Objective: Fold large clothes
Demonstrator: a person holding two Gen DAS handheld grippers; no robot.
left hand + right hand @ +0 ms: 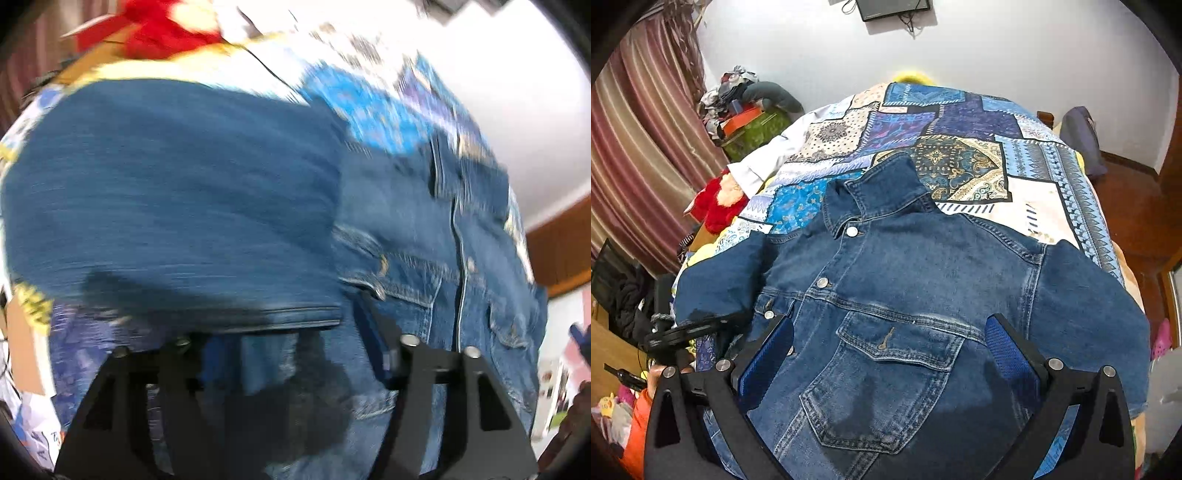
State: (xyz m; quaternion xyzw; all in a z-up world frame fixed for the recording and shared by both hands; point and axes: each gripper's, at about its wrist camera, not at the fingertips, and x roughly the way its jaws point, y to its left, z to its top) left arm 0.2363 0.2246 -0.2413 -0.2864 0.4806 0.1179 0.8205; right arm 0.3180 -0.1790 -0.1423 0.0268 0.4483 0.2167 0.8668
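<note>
Denim jacket [905, 295] lies buttoned-front up on a patchwork bedspread [1015, 206] for folding; left gripper [280, 343] pinches its sleeve [166, 203], right gripper [890, 354] hovers spread wide.

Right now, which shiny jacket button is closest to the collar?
The round silver metal button just under the blue denim collar; the others sit farther down.

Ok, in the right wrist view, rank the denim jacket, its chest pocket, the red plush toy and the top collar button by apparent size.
1. Denim jacket
2. Chest pocket, though nearness to the camera inflates it
3. Red plush toy
4. Top collar button
</note>
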